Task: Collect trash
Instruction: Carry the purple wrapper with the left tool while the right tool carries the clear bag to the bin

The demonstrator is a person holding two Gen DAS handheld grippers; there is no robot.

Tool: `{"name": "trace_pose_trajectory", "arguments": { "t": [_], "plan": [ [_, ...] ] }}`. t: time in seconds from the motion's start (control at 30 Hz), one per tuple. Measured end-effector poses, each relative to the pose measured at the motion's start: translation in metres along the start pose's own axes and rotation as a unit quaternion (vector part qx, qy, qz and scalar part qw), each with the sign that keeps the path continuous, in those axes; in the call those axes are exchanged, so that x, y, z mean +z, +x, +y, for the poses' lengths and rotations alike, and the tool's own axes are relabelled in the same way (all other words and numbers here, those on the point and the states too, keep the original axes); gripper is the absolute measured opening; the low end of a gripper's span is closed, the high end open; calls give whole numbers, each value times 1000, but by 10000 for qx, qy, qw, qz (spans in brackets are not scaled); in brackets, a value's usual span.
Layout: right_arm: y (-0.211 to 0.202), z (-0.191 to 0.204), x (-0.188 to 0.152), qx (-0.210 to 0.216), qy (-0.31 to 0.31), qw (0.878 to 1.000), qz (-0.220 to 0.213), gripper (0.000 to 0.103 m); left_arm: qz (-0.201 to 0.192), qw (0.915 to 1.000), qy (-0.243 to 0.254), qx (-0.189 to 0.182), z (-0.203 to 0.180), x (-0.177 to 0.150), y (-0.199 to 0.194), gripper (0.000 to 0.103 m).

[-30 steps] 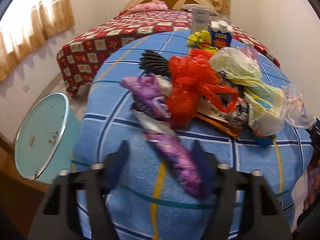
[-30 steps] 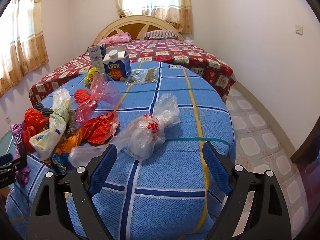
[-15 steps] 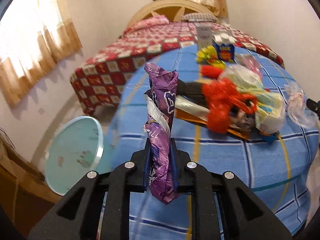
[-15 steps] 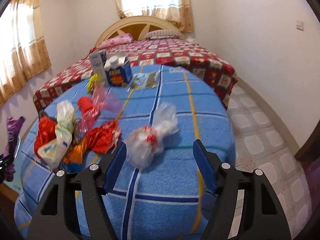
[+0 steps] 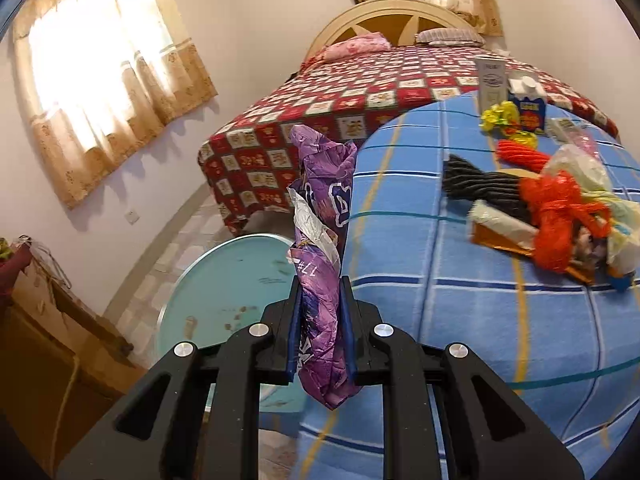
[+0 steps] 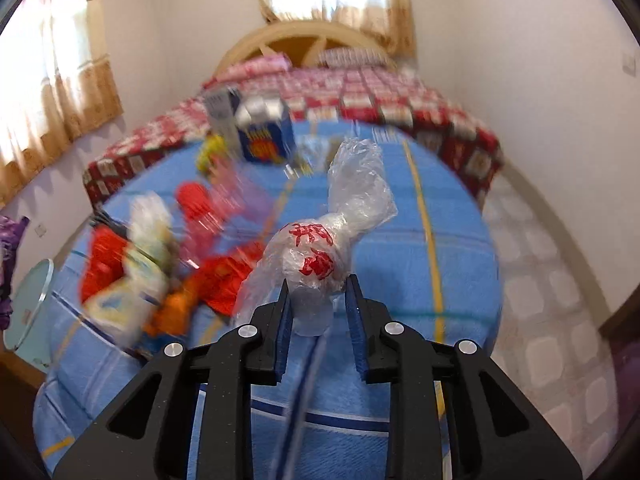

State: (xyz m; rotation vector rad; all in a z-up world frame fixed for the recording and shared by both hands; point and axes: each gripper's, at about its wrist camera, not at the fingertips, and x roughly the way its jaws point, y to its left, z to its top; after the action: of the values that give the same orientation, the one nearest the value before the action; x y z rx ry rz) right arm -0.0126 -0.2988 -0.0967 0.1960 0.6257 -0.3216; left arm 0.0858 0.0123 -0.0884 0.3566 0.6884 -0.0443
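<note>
Both hands are picking up trash at once. The left tool (image 5: pixel 320 332) is squeezing a purple snack wrapper (image 5: pixel 322 240) tight between its two pads. The wrapper is sticking up and is off the blue checked cloth on the bench (image 5: pixel 460 320). It is hanging by the edge of the bench, over the round light-blue bin (image 5: pixel 224 300) that is standing on the floor just beside the bench.

The right tool (image 6: pixel 318 312) has just been closing, and a clear plastic bag (image 6: pixel 320 256) is sitting between its pads. The left pad is touching the bag. The right pad looks very close to it, but I cannot tell if it is pressing yet.

I think the next move for the left hand is to bring the wrapper right above the bin's mouth and then let go. The right hand needs a firm hold on the soft bag before carrying it across to the same bin. Lots more trash is waiting on the bench, like the red plastic bag (image 5: pixel 558 216).

The purple wrapper is showing "#77", upside down. The clear bag is showing red Chinese letters that I cannot read. The blue carton (image 5: pixel 528 106) at the far side has writing too small to read.
</note>
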Motion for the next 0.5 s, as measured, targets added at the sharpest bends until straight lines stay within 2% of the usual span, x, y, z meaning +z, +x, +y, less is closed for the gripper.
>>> {"name": "trace_pose_trajectory", "arguments": {
  "t": [0.07, 0.2, 0.5],
  "plan": [
    [-16, 16, 11, 72, -196, 9995, -223, 26, 36, 9999, -61, 79, 13, -1, 1, 17],
    [-28, 55, 26, 361, -625, 9966, -392, 26, 93, 9996, -137, 210, 37, -3, 2, 17],
    [-10, 163, 48, 1123, -1627, 9796, -362, 26, 480, 9959, -509, 575, 98, -12, 23, 17]
  ]
}}
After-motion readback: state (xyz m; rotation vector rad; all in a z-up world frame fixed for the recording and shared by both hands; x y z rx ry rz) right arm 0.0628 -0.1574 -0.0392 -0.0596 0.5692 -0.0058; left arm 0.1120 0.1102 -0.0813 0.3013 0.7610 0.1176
